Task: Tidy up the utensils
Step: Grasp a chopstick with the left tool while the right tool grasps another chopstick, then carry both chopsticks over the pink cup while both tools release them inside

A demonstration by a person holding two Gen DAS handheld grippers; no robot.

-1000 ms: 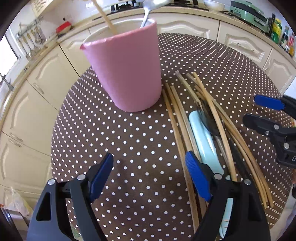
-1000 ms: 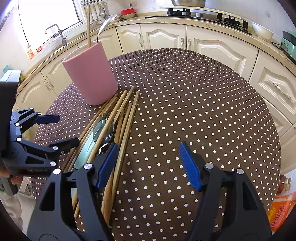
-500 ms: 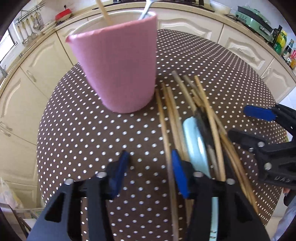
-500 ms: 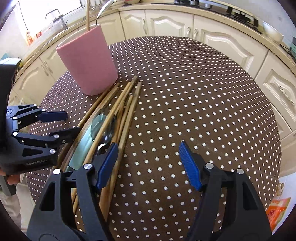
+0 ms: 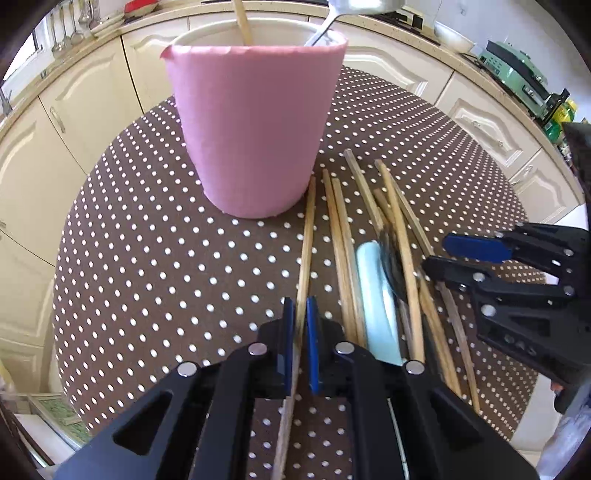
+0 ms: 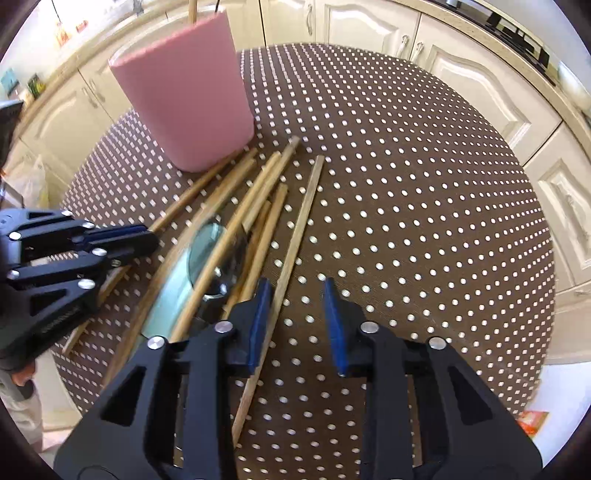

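The left gripper (image 5: pixel 300 317), with black arms and blue pads, is clenched on a single pale wooden chopstick (image 5: pixel 307 236) lying on the brown tablecloth with white polka dots (image 5: pixel 166 266). This chopstick's long axis runs away from the pads toward the tall pink cylindrical utensil holder (image 5: pixel 255 125), and its far tip ends just beside the holder's base. The holder stands upright ahead of the left gripper; one wooden stick (image 5: pixel 242 20) and a metal spoon (image 5: pixel 332 14) rise from its mouth. To the right of the held chopstick lies a loose bundle of further wooden chopsticks (image 5: pixel 345 240), roughly parallel and pointing toward the holder, together with a pale blue flat utensil (image 5: pixel 375 295) and a dark metal fork (image 5: pixel 391 258). The right gripper (image 6: pixel 297 306), of the same build, points down over the far side of the bundle; its jaws are closing, with the outermost wooden chopstick (image 6: pixel 304 218) passing between them close to the left pad, and the right pad clear of it. That chopstick also points lengthwise toward the holder's side of the table.
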